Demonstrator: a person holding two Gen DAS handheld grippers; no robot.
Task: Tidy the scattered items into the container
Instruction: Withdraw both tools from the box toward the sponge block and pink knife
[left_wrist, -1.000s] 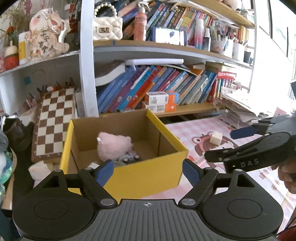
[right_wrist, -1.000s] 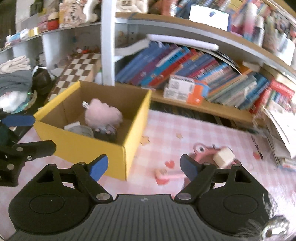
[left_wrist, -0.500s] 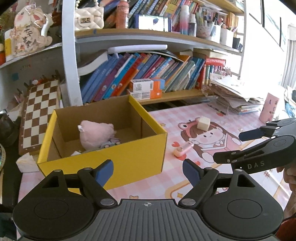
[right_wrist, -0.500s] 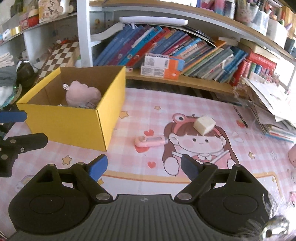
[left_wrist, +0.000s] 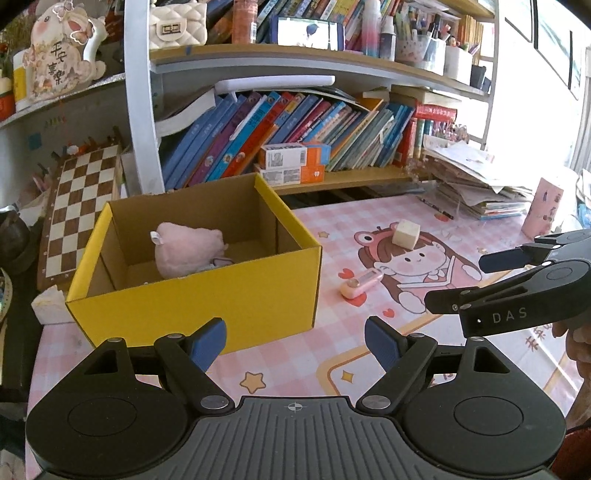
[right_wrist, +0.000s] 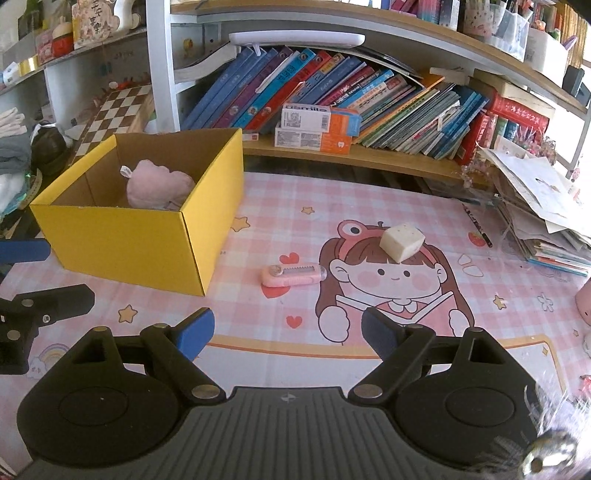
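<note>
Currently both grippers, left (left_wrist: 294, 338) and right (right_wrist: 287, 328), are held apart, unloaded; pink utility knife (right_wrist: 293, 275), probably, and cream cube (right_wrist: 402, 242) are seen outside yellow box (right_wrist: 125, 236).

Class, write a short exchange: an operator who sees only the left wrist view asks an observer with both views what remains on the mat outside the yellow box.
Operator: I see a pale cube and a pink cutter outside the box. Anything else loose?
Observer: Yes. The right wrist view shows a rounded pink object at the right edge of the mat.
Operator: Is the right gripper carrying anything?
Observer: No. From its own camera it is open, with nothing between its fingers.
</note>
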